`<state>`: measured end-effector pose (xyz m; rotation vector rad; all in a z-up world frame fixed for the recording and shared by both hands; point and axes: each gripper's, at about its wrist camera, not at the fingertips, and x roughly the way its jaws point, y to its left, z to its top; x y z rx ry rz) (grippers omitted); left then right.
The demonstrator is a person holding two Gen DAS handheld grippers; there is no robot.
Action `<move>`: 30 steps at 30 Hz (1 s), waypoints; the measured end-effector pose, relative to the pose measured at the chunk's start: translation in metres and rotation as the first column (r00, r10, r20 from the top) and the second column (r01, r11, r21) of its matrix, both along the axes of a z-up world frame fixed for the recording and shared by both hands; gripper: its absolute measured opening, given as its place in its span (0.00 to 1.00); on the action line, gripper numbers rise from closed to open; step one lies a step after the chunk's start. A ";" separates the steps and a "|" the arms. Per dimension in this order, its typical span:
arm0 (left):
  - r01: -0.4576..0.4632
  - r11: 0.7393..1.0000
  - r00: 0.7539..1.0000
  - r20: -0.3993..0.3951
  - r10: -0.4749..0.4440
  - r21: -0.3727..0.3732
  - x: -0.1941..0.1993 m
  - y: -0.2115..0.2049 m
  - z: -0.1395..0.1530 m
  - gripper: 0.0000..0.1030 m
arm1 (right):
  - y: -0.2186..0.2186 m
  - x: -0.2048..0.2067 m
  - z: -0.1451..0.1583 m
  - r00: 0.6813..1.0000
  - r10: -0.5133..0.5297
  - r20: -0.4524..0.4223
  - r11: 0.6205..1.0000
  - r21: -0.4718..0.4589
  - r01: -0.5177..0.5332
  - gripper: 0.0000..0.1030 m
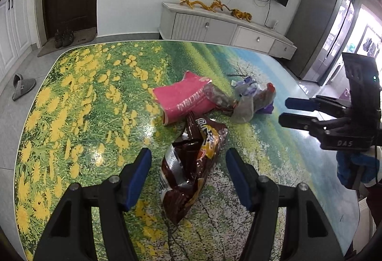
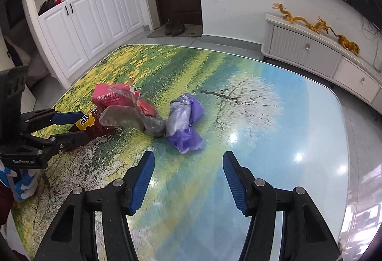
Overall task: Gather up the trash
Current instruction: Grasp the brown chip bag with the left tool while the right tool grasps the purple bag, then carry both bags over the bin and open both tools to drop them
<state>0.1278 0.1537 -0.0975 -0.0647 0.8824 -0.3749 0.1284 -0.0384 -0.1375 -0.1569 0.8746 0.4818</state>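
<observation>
The left claw (image 1: 188,175) stands released, straddling the brown wrapper (image 1: 191,165); the pink packet (image 1: 183,98) lies just beyond the wrapper. Best to lower until the pads bracket the crumpled middle, then clench. The right claw (image 2: 188,177) is released and empty.

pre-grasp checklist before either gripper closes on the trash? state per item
1. Left gripper open: ok.
2. Brown snack bag lies between its fingers, pads not pressing: ok.
3. Right gripper open, nothing between its fingers: ok.
4. Purple plastic bag ahead of the right gripper, not yet between its fingers: not ok.
5. Pink packet and clear wrapper overlap in the pile, so a single pick is doubtful: not ok.
6. Bin for the trash: none in view, cannot tell.
</observation>
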 end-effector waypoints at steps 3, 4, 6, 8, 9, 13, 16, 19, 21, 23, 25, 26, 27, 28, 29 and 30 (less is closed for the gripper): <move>-0.003 1.000 1.000 -0.004 0.003 -0.002 0.001 0.001 -0.002 0.61 | 0.007 0.006 -0.002 1.000 0.024 0.005 1.000 -0.015 -0.024 0.54; -0.003 1.000 1.000 -0.004 0.003 -0.005 0.002 0.001 -0.002 0.61 | 0.011 0.008 -0.003 0.999 0.035 0.010 0.999 -0.026 -0.035 0.53; -0.003 1.000 1.000 -0.003 0.003 -0.007 0.003 0.002 -0.002 0.60 | 0.016 0.011 -0.005 0.999 0.048 0.019 0.998 -0.047 -0.047 0.51; -0.001 1.000 1.000 -0.002 0.001 -0.005 0.003 0.002 -0.002 0.60 | 0.021 0.014 -0.007 0.998 0.060 0.024 0.996 -0.067 -0.058 0.49; 0.000 1.000 1.000 -0.001 0.000 -0.003 0.003 0.002 -0.002 0.60 | 0.022 0.015 -0.008 0.998 0.062 0.026 0.995 -0.076 -0.060 0.49; 0.003 1.000 1.000 -0.001 -0.003 0.008 0.002 0.000 -0.002 0.59 | 0.023 0.022 -0.012 0.997 0.071 0.028 0.993 -0.093 -0.068 0.39; -0.001 1.000 1.000 -0.001 0.001 0.009 0.001 -0.001 -0.002 0.56 | 0.025 0.023 -0.015 0.996 0.079 0.030 0.993 -0.094 -0.076 0.31; -0.006 1.000 1.000 0.000 0.006 0.007 0.000 -0.001 -0.001 0.51 | 0.024 0.022 -0.014 0.996 0.077 0.039 0.994 -0.082 -0.074 0.26; -0.007 1.000 1.000 -0.001 0.007 0.005 -0.001 0.000 -0.002 0.46 | 0.023 0.019 -0.014 0.997 0.070 0.043 0.995 -0.080 -0.066 0.25; -0.003 1.000 1.000 -0.003 0.003 -0.002 -0.004 -0.001 -0.002 0.42 | 0.018 0.016 -0.013 0.998 0.055 0.043 0.996 -0.072 -0.052 0.25; -0.001 1.000 1.000 -0.005 0.001 -0.005 -0.008 -0.003 -0.002 0.41 | 0.009 0.010 -0.010 0.999 0.032 0.043 0.998 -0.056 -0.030 0.24; 0.001 1.000 1.000 -0.006 -0.001 -0.007 -0.009 -0.004 -0.002 0.39 | 0.005 0.007 -0.009 0.999 0.021 0.042 0.999 -0.047 -0.019 0.24; 0.002 1.000 1.000 -0.008 -0.002 -0.012 -0.012 -0.006 -0.002 0.37 | -0.002 0.002 -0.006 0.999 0.005 0.043 0.999 -0.034 -0.003 0.24; 0.003 1.000 1.000 -0.013 -0.003 -0.019 -0.014 -0.007 -0.002 0.35 | -0.006 -0.002 -0.005 0.999 -0.006 0.043 1.000 -0.026 0.007 0.24; 0.002 1.000 1.000 -0.014 -0.002 -0.026 -0.016 -0.008 -0.001 0.34 | -0.011 -0.006 -0.002 0.999 -0.018 0.043 1.000 -0.018 0.019 0.24; 0.001 0.999 1.000 -0.016 -0.002 -0.033 -0.018 -0.010 -0.001 0.33 | -0.016 -0.010 0.000 0.999 -0.031 0.045 0.999 -0.008 0.031 0.24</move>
